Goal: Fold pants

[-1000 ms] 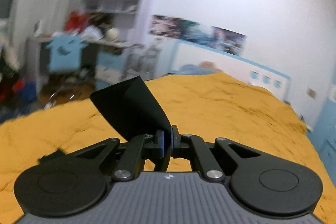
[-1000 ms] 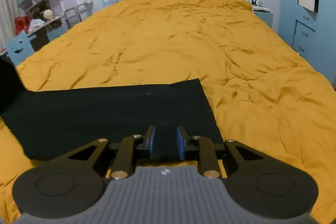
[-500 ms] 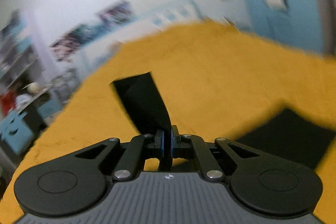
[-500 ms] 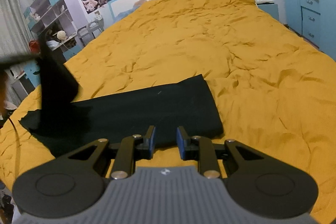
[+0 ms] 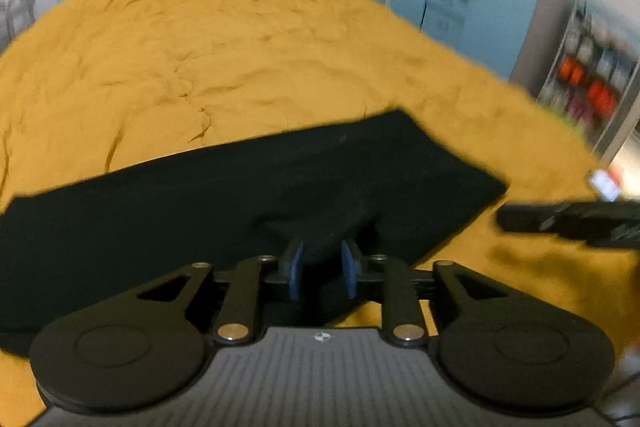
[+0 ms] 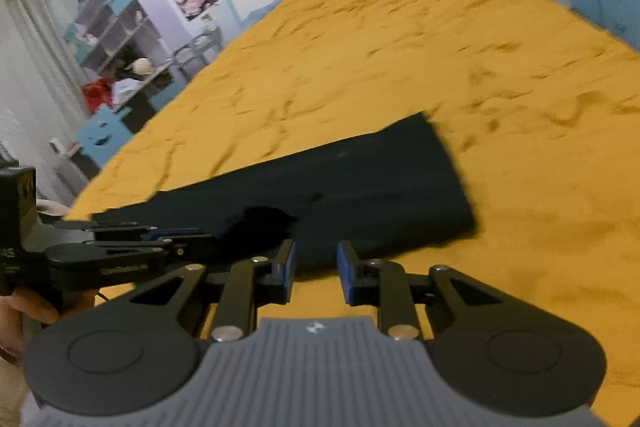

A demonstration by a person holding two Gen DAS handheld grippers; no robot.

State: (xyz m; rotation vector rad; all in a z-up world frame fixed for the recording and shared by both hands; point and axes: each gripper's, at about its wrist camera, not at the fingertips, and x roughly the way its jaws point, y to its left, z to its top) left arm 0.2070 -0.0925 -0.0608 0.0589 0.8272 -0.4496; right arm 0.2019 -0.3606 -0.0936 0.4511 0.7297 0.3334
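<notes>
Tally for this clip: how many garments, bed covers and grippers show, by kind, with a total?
Black pants: 1
Orange bed cover: 1
Grippers: 2, the left gripper and the right gripper
Total: 4

Pants [image 5: 248, 195] cut off at left.

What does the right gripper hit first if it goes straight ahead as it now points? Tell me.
Most likely the black pants: their near edge lies on the yellow bedspread just ahead of the open right gripper. Depth is unclear; if angled down, it may touch the bedspread first.
</notes>
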